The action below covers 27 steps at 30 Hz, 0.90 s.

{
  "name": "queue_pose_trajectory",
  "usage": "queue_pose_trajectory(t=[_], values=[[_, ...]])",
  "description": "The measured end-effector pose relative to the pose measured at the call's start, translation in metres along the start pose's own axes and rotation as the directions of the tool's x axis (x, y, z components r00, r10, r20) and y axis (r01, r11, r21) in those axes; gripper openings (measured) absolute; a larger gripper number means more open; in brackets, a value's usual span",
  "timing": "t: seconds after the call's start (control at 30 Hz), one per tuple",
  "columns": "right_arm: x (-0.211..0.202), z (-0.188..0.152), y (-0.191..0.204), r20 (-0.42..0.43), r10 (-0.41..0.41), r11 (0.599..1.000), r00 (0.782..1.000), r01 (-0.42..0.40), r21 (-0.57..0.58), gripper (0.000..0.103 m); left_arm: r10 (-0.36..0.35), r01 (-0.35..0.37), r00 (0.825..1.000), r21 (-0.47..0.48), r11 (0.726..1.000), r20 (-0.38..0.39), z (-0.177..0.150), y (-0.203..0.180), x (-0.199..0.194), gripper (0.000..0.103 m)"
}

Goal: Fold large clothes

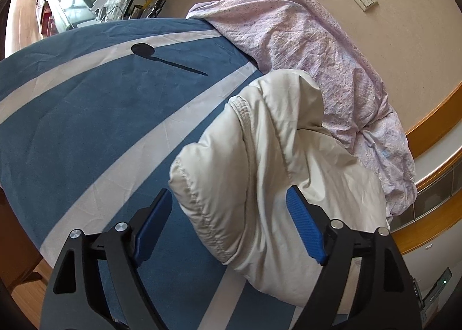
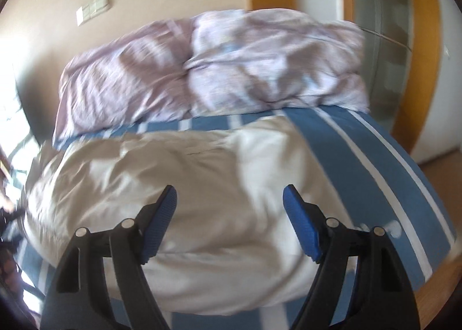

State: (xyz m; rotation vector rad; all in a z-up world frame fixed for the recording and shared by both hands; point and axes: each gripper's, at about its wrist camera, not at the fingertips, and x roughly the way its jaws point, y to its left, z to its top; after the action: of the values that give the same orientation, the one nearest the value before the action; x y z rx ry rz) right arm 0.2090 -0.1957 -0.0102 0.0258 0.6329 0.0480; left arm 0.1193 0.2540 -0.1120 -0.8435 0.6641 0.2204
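In the left wrist view, our left claw (image 1: 228, 224) stands wide, its blue ribbed pads apart and pressing on nothing. A cream puffy quilted jacket (image 1: 260, 162) lies folded into a thick bundle directly ahead of the claw, its stitched hem edge sitting between the two fingers without being gripped. Ahead and to the left of the claw stretches the bed with its blue sheet with white stripes (image 1: 86, 116). Beyond the jacket, further out from the claw and to its right, a crumpled pale lilac duvet (image 1: 317, 56) is heaped against the beige wall.

In the right wrist view, which is blurred, our right claw (image 2: 229, 223) is also spread wide and carries nothing. The same cream jacket (image 2: 173, 174) lies just ahead of and beneath it as a broad flat package on the striped bed (image 2: 375, 157), with the lilac duvet (image 2: 231, 64) further ahead, near the wall.

We judge the folding well advanced: the jacket already sits compact with layers doubled over, and both claws are free of it. What may remain is a last tuck or smoothing; whether sleeves are fully tucked inside, we cannot tell from here.
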Motion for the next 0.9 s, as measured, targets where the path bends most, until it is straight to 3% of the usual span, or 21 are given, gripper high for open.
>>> queue_pose_trajectory(t=[0.1,0.6,0.77,0.9], values=[[0.002,-0.002,0.018,0.004,-0.011,0.999,1.0,0.011,-0.046,0.076,-0.015,0.015,1.0,-0.002,1.0,-0.005,-0.002,-0.005,0.003,0.081],[0.021,-0.025,0.022,-0.039,-0.045,0.998,0.998,0.043,-0.054,0.07,-0.023,0.023,1.0,-0.049,0.999,-0.016,0.0,-0.016,0.017,0.081],[0.015,-0.028,0.022,-0.019,0.014,0.999,1.0,-0.015,-0.03,0.07,-0.011,0.01,1.0,-0.057,0.998,-0.016,0.001,-0.02,0.02,0.081],[0.02,-0.026,0.049,-0.016,0.051,0.995,0.999,-0.052,-0.091,0.07,-0.005,0.004,1.0,-0.061,0.998,-0.016,0.002,-0.02,0.021,0.081]])
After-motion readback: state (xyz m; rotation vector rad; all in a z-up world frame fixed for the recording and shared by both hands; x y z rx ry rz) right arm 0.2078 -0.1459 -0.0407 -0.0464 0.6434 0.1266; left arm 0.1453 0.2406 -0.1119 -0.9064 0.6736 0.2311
